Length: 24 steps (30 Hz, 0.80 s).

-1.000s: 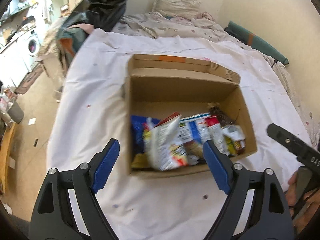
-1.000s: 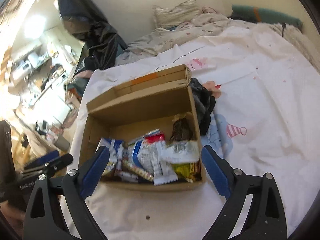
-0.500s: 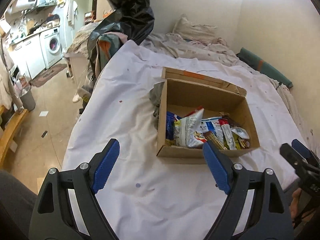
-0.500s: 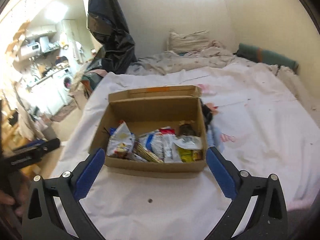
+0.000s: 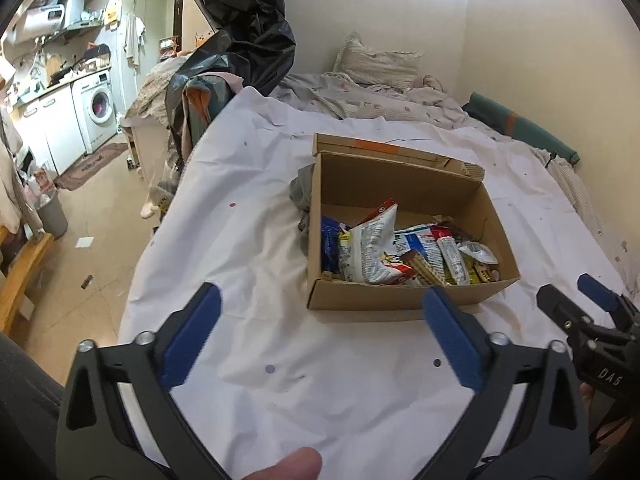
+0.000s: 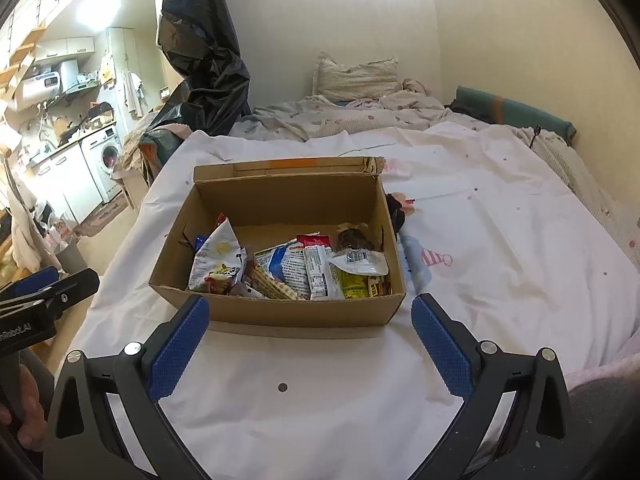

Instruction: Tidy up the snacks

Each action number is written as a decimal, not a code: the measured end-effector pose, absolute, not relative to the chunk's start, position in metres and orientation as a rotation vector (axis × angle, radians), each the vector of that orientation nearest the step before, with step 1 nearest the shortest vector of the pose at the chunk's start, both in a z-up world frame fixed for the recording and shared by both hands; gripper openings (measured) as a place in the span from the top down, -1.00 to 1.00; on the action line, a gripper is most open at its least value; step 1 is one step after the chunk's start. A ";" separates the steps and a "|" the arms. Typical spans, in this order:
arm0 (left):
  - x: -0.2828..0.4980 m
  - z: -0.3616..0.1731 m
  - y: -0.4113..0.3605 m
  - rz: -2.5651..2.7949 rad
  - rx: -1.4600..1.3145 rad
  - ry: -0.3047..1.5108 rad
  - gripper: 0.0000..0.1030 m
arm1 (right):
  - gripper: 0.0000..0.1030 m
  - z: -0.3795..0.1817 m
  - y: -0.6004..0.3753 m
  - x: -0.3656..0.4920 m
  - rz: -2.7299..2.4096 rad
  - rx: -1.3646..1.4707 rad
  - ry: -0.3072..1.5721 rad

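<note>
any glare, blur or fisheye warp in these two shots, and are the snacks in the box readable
Left wrist view: sharp, with ceiling glare top right and straight edges bowed toward the dark rim; the snack packets in the cardboard box are clear as shapes, their print too small to read. Right wrist view: also sharp, kitchen side washed out by a bright lamp upper left, same bowing, snacks evenly lit.

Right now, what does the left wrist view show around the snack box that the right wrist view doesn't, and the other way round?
Only the left wrist view shows the grey cloth bundle against the box's left wall. Only the right wrist view shows the dark item by the box's right wall and the party-hat print on the sheet. Both show the open cardboard box of snack packets on the white sheet.
</note>
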<state>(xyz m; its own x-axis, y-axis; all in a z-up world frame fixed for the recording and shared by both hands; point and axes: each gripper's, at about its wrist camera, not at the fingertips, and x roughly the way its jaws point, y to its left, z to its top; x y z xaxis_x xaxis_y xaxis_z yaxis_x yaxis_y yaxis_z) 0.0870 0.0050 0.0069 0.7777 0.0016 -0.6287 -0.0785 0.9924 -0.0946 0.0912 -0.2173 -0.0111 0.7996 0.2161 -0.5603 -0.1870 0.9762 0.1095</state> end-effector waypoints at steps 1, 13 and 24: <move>0.087 0.007 0.005 0.040 -0.118 0.680 -0.99 | -1.00 -0.011 -0.218 0.090 0.215 0.049 0.604; 0.088 -0.003 0.004 0.039 -0.114 0.725 -0.99 | -1.00 -0.013 -0.221 0.093 0.209 0.073 0.618; 0.087 -0.001 0.002 0.036 -0.099 0.712 -0.99 | -1.00 -0.013 -0.221 0.092 0.229 0.075 0.623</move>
<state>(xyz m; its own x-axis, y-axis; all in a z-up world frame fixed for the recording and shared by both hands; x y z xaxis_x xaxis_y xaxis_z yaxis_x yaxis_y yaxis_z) 0.0866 0.0015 -0.0012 0.7565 -0.0006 -0.6540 -0.0671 0.9946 -0.0785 0.0919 -0.2209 -0.0126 0.7880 0.2347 -0.5692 -0.1900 0.9721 0.1378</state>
